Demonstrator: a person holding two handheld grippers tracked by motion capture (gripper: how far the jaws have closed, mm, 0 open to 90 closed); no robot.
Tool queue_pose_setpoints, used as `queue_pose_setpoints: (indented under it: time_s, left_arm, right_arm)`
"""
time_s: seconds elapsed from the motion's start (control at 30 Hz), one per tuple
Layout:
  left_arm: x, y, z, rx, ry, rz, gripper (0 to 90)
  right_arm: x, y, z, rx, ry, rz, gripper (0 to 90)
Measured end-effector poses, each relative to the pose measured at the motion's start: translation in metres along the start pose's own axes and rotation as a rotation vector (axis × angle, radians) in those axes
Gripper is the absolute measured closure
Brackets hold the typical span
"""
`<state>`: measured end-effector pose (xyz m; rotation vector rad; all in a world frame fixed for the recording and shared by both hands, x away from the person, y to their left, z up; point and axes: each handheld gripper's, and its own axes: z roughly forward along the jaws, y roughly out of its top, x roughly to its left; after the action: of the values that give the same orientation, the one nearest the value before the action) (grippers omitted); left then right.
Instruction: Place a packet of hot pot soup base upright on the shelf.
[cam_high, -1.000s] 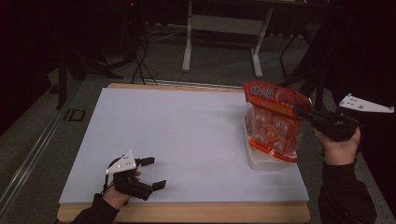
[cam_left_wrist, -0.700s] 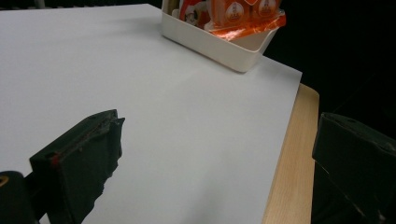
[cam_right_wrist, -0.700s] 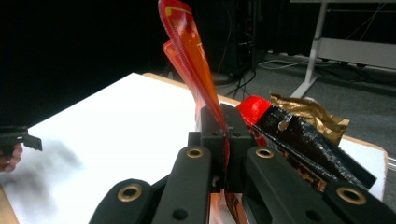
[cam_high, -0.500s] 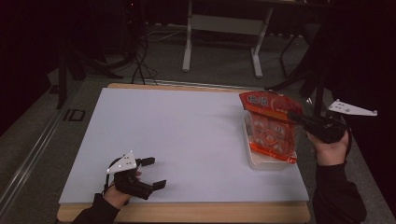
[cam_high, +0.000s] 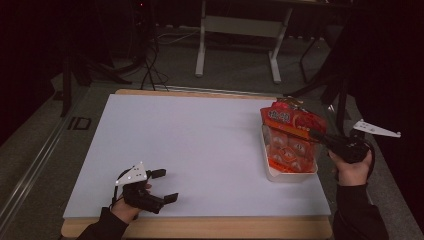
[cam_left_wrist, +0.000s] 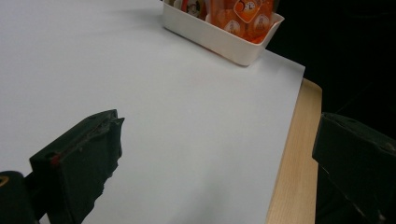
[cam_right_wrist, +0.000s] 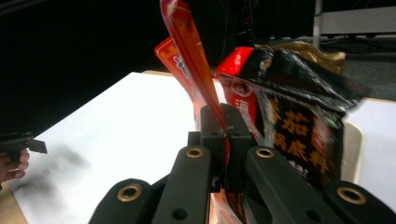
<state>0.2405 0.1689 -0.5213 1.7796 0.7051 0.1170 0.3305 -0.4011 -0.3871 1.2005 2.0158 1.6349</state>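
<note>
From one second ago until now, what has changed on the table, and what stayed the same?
The right hand-held gripper, shut on the orange snack bag, came down and lowered the bag deeper into the white bin at the table's right edge. Its grip did not change. The left hand-held gripper stayed open and still near the front edge, and the bin kept its place.

The room is dim, its surroundings nearly black, and the white table sheet (cam_high: 200, 150) is the brightest area. The high view is soft and grainy. In the right gripper view the snack packets (cam_right_wrist: 289, 112) blur at upper right.
</note>
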Motion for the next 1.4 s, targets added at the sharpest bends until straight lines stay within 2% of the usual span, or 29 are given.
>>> queue_pose_setpoints:
  time_s: [0.1,0.27,0.43,0.67,0.73,0.87,1.1,1.23,1.27,1.4]
  left_arm:
    - [0.0,0.0,0.001,0.003,0.003,0.007,1.6]
    - [-0.001,-0.001,0.001,0.002,0.004,0.012,1.6]
    - [0.0,-0.001,0.001,0.002,0.004,0.006,1.6]
    - [0.0,-0.001,0.001,0.002,0.003,0.007,1.6]
    - [0.0,-0.001,0.001,0.0,0.004,0.005,1.6]
    - [0.0,-0.002,0.002,0.006,0.004,0.003,1.6]
    - [0.0,-0.002,0.003,0.013,-0.009,0.005,1.6]
    - [-0.001,-0.002,0.002,0.01,-0.008,0.005,1.6]
    - [0.0,-0.002,0.002,0.01,-0.005,0.01,1.6]
    - [-0.001,-0.003,0.002,0.011,-0.007,0.01,1.6]
  right_arm:
    - [-0.001,-0.005,-0.002,0.013,-0.024,-0.025,90.0]
    - [-0.004,-0.012,-0.001,0.033,-0.039,-0.046,90.0]
    - [-0.005,-0.018,-0.003,0.021,-0.031,-0.043,90.0]
    - [-0.004,-0.017,-0.003,0.023,-0.036,-0.028,88.3]
    - [-0.003,-0.015,-0.004,0.025,-0.041,-0.024,80.9]
    - [0.007,-0.005,-0.006,0.004,-0.043,-0.049,65.3]
    - [0.036,0.025,-0.008,-0.038,-0.03,-0.128,40.9]
    - [0.046,0.033,-0.004,-0.052,-0.021,-0.142,35.2]
    - [0.05,0.035,-0.003,-0.058,-0.026,-0.152,33.8]
    - [0.071,0.043,0.001,-0.079,0.006,-0.187,29.5]
